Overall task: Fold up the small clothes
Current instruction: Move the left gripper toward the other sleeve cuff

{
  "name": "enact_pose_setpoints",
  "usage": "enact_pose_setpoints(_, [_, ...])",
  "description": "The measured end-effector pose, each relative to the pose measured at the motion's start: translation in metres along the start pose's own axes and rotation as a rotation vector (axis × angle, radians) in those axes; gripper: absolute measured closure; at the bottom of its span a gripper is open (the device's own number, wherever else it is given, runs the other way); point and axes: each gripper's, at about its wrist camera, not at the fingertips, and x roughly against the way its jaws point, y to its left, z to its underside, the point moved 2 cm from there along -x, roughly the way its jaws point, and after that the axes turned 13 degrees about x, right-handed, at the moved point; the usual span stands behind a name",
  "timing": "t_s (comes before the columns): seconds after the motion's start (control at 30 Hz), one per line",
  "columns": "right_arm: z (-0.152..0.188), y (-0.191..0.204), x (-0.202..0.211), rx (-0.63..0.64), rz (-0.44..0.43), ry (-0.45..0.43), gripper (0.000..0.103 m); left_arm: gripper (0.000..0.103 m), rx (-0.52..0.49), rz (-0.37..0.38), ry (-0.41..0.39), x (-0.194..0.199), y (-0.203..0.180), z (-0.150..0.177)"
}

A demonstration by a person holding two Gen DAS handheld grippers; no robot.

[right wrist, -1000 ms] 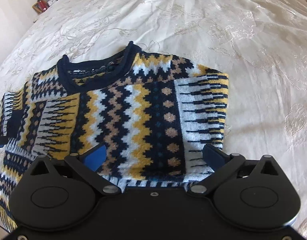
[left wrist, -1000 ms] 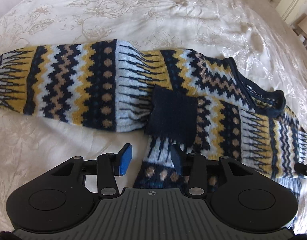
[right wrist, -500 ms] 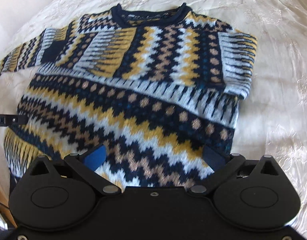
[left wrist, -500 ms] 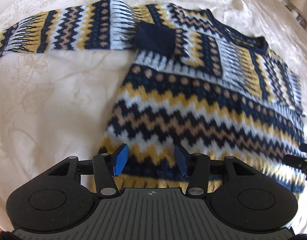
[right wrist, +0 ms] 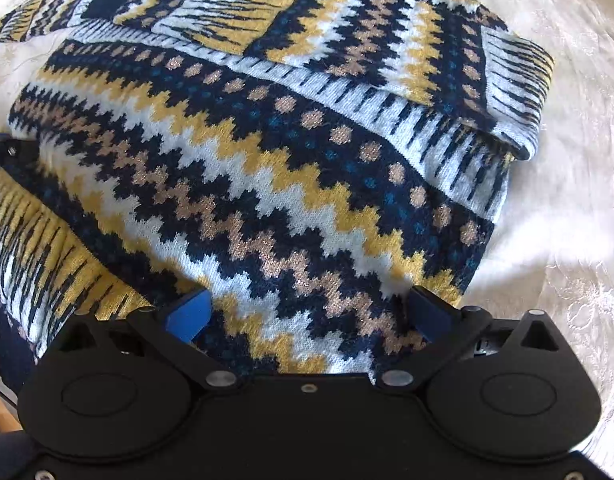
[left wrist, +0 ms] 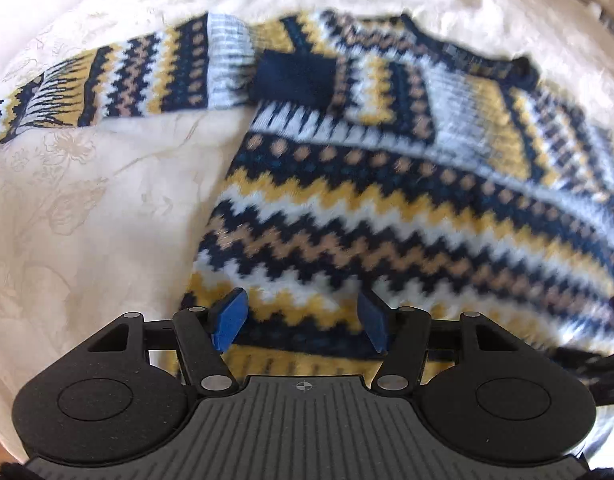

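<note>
Left gripper [left wrist: 300, 319]: jaws apart, just been opening, blue pads [left wrist: 229, 319] clear of the knit, nothing pinched; the sweater [left wrist: 387, 216] hem lies under the gap between them. Right gripper [right wrist: 307, 316]: jaws spread wide, gripping nothing, hem band below and between the fingers. Beyond both sets of fingertips the zigzag-patterned sweater lies flat on a cream embroidered bedspread [left wrist: 87, 208]. Farther out, one sleeve [left wrist: 107, 80] stretches straight to the left of the left fingers; the other sleeve [right wrist: 507, 92] is folded over the chest. Navy collar [left wrist: 487, 64] farthest

Sweater [right wrist: 267, 160] collar beyond top edge
</note>
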Motion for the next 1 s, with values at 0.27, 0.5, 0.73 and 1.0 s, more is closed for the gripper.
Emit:
enact_pose_setpoints(0.27, [0.002,-0.011,0.022,-0.020,-0.040,-0.039,0.001,0.044,-0.094,0.051,-0.037,0.007,-0.047,0.021])
enact_pose_setpoints(0.5, [0.018,-0.021,0.049,-0.051,-0.048,-0.105,0.001,0.043,-0.184,-0.036,0.041,-0.024,-0.058,0.037])
enact_pose_setpoints(0.73, [0.013,-0.014,0.053,-0.106,-0.059,-0.130,0.001,0.041,-0.198,-0.005,0.067,-0.021,-0.051,0.036])
enact_pose_setpoints(1.0, [-0.015,0.017,0.041,-0.109,-0.026,-0.097,0.001,0.041,-0.119,0.159,0.060,0.007,-0.006,0.016])
